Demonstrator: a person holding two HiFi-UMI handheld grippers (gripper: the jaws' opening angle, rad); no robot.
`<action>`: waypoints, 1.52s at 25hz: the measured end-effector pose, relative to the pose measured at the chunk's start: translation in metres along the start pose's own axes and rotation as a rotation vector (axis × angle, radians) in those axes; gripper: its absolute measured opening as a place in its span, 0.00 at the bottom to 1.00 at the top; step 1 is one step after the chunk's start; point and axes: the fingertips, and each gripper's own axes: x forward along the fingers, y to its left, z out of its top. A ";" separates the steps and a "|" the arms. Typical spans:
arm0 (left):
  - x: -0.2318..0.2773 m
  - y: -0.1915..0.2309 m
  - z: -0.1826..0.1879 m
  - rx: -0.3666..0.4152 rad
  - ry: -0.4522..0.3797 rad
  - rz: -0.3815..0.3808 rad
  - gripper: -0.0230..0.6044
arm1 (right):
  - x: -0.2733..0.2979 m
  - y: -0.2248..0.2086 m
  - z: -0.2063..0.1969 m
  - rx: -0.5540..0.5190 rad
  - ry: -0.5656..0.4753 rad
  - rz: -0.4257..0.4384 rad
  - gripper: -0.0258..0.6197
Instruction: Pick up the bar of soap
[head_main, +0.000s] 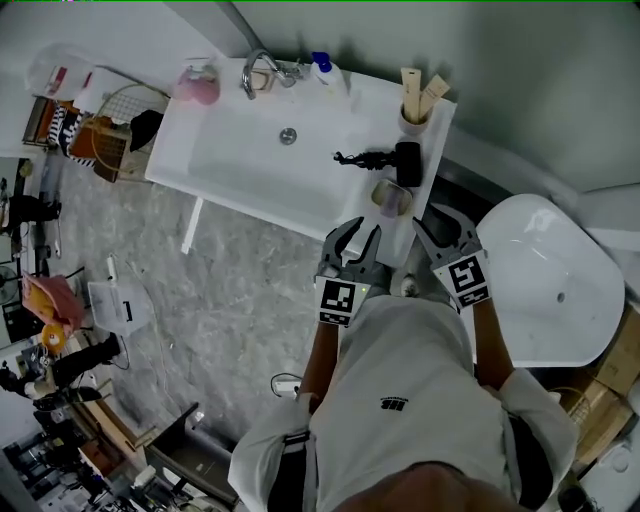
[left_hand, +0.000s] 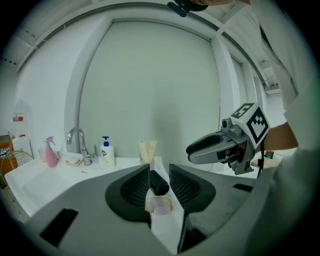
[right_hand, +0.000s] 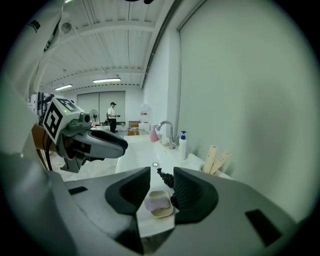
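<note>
The pale lilac bar of soap (head_main: 392, 196) lies in a small cream dish (head_main: 381, 204) at the near right of the white washstand (head_main: 230, 170). Through the jaws of the left gripper view I see the soap (left_hand: 161, 205), and through those of the right gripper view the soap (right_hand: 155, 202) in its dish (right_hand: 165, 212). Both grippers hover short of it, side by side. My left gripper (head_main: 356, 236) and right gripper (head_main: 441, 232) each show a narrow gap between the fingers, with nothing held.
A black cylinder (head_main: 407, 163) and a black figure (head_main: 360, 158) lie just behind the dish. A cup of wooden sticks (head_main: 414, 108), a pump bottle (head_main: 323, 68), a faucet (head_main: 262, 72) and a pink spray bottle (head_main: 198, 85) line the back. A white toilet (head_main: 545, 280) stands at the right.
</note>
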 end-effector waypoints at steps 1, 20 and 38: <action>0.003 0.004 -0.002 0.000 0.004 -0.013 0.25 | 0.004 -0.002 -0.001 0.004 0.013 -0.011 0.28; 0.054 0.053 -0.052 -0.071 0.085 -0.173 0.24 | 0.086 -0.013 -0.066 -0.160 0.307 -0.025 0.28; 0.071 0.051 -0.088 -0.190 0.180 0.035 0.24 | 0.126 -0.018 -0.123 -0.539 0.407 0.346 0.28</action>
